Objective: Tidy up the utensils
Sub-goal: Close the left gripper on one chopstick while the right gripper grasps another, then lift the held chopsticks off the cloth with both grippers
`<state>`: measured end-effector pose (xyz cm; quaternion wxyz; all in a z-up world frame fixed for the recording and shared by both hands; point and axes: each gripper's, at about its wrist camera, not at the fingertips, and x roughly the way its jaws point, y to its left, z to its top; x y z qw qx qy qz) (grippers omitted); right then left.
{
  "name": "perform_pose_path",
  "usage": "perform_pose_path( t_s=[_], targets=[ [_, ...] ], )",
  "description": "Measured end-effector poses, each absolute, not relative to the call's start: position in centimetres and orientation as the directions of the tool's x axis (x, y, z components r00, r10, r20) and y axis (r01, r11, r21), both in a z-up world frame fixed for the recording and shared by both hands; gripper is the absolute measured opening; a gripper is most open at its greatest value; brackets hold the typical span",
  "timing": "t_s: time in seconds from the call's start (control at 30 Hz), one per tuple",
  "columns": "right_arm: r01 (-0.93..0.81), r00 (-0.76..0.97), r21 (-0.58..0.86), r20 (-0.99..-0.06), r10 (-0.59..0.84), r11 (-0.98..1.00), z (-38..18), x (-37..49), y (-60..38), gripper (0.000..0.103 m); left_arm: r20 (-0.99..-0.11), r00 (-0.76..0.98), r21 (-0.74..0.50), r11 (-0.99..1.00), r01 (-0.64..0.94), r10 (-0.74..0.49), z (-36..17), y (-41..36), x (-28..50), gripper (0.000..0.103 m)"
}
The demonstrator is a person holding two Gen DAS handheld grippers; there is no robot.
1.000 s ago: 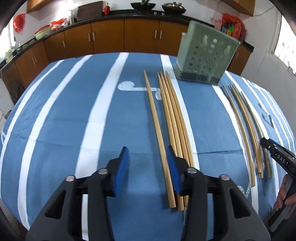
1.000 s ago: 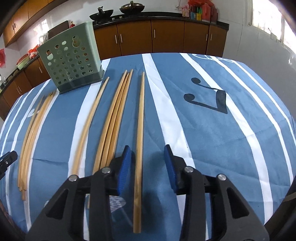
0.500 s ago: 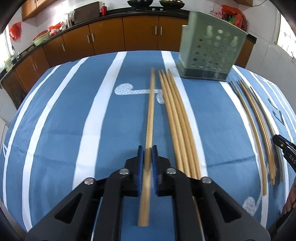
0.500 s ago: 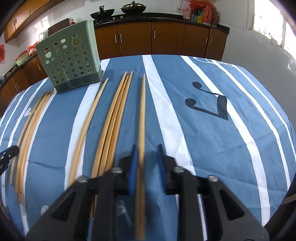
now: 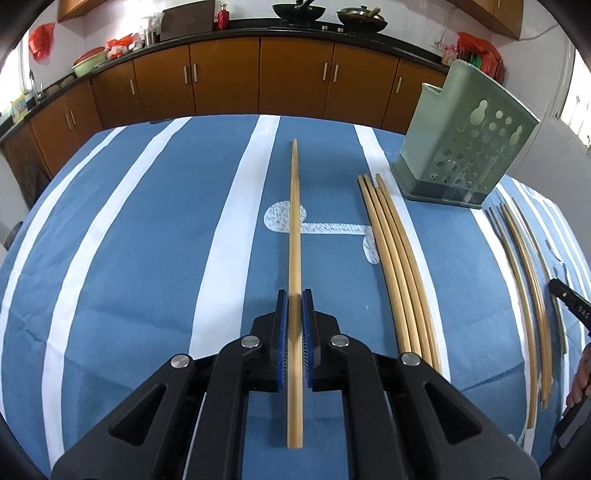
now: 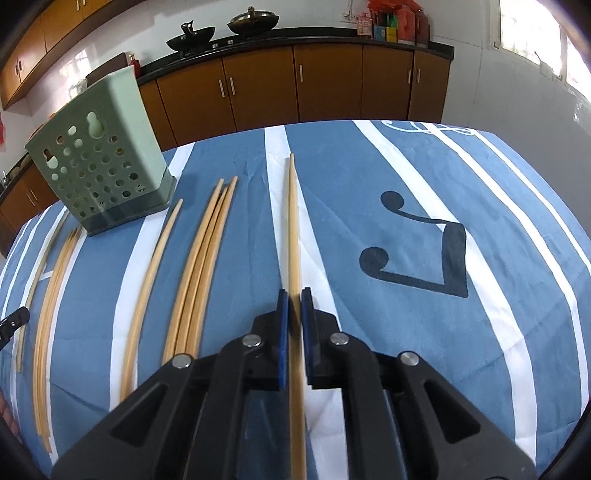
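While each gripper, left [image 5: 294, 299] and right [image 6: 293, 297], clamps one chopstick [image 5: 294, 221], others lie beside the holder [image 5: 461, 147].

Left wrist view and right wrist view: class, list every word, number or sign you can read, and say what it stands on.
"DAS": white letters, cut off at the frame edge, on the right gripper seen in the left wrist view.
Music-note signs, no words: printed on the tablecloth.
Boxes on the counter: print too small to read.
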<state>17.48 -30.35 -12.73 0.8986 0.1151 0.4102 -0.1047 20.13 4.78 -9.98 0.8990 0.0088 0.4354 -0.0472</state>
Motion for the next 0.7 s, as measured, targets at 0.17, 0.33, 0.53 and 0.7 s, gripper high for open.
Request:
perform_pose_path(
  t_s=[0.17, 0.33, 0.53, 0.7],
  targets=[
    [0.263, 0.641, 0.112, -0.762, -0.087, 0.958, -12.7, 16.4, -29.7, 0.024, -0.783, 0.615, -0.035, 0.995, 0.097, -0.087, -10.0, 4.7, 19.1, 0.008],
    [0.26, 0.642, 0.091, -0.76, -0.101, 0.961, -12.8, 15.4, -29.2, 0.022, -0.78, 0.62, -0.029, 0.995, 0.095, -0.082, -10.1, 4.8, 18.3, 0.008],
    [0.262, 0.643, 0.117, -0.761, -0.083, 0.958, -12.5, 14.8, -29.7, 0.008, -0.781, 0.62, -0.019, 0.995, 0.096, -0.075, -10.0, 4.7, 17.6, 0.008],
    [0.26, 0.683, 0.144, -0.726, -0.076, 0.955, -10.9, 13.6, -30.0, 0.008, -0.772, 0.629, -0.044, 0.994, 0.098, -0.097, -9.0, 5.3, 16.8, 0.008]
  ],
)
